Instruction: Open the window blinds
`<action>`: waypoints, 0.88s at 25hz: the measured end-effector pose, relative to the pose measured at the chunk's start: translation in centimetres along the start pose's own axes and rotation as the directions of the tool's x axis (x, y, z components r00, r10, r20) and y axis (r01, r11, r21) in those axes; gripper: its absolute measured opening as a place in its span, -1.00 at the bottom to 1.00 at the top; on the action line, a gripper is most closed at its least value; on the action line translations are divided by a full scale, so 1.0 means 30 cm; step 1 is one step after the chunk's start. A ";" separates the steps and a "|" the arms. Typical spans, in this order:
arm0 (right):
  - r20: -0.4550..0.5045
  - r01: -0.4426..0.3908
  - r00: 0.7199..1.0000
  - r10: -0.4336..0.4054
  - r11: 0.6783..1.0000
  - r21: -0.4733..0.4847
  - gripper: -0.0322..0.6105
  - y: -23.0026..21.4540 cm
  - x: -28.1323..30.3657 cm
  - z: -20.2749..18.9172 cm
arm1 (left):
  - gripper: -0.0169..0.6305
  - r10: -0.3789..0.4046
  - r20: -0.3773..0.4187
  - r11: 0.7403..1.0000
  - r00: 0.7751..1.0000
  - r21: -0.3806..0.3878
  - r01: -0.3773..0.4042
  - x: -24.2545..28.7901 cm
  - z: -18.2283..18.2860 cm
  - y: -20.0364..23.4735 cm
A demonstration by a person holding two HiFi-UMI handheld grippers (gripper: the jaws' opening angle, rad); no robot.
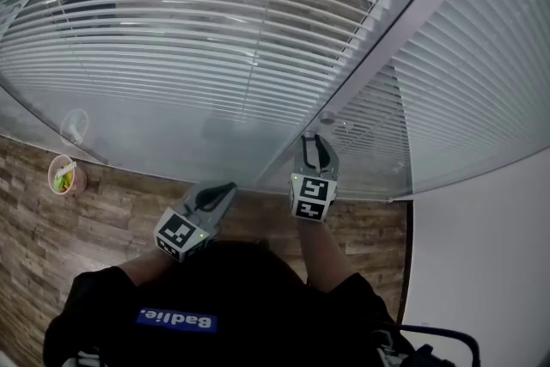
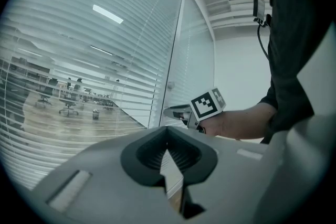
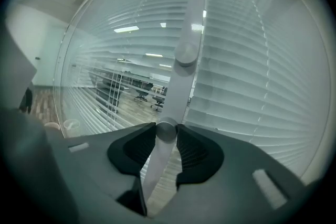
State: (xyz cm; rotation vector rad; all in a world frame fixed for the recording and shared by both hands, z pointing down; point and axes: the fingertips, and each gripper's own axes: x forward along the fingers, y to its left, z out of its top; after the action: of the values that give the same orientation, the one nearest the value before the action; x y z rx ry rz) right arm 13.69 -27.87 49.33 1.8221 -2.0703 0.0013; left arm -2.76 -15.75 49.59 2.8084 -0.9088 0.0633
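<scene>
While the right gripper (image 3: 167,128) is clamped on a small round knob (image 3: 166,132) low on the grey post (image 1: 404,13) between the two glass panes, both pads pressing the knob's sides, a second knob (image 3: 185,54) sits higher on the same post. Blinds (image 1: 172,39) hang behind the glass on both sides of the post: left slats tilted enough to show an office through them, right slats nearly flat. Left gripper (image 2: 168,148) is near the left pane's bottom edge, jaws together, nothing between them.
</scene>
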 end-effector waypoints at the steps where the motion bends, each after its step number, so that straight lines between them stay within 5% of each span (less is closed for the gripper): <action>1: -0.002 0.001 1.000 -0.001 1.000 -0.028 -0.50 0.003 0.000 0.001 | -0.95 0.001 0.000 1.000 1.000 0.000 -0.001 0.000 0.000 0.000; 6: 0.007 0.000 1.000 0.001 0.999 -0.047 -0.50 0.005 0.003 -0.002 | -0.95 0.000 0.003 1.000 1.000 0.000 0.000 0.001 0.000 -0.001; 11: 0.031 -0.062 0.998 0.058 0.983 0.174 -0.50 -0.012 0.001 -0.006 | -0.95 -0.007 0.006 1.000 1.000 -0.002 0.007 0.000 0.004 -0.006; 14: 0.056 -0.123 0.992 0.109 0.918 0.378 -0.50 -0.022 0.004 -0.009 | -0.95 -0.013 0.004 1.000 1.000 0.008 0.013 0.002 0.005 -0.010; 18: 0.092 -0.173 0.985 0.146 0.827 0.535 -0.50 -0.026 0.001 -0.012 | -0.95 -0.018 0.004 1.000 1.000 0.008 0.018 0.000 0.004 -0.014; 22: 0.151 -0.228 0.973 0.172 0.695 0.681 -0.50 -0.036 0.002 -0.015 | -0.95 -0.019 0.006 1.000 1.000 0.003 0.019 0.000 0.006 -0.016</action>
State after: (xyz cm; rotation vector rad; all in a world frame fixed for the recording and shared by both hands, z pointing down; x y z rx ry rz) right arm 14.85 -27.98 49.49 1.9687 -2.5296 0.9139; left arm -2.48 -15.39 49.32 2.8208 -0.8845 0.0538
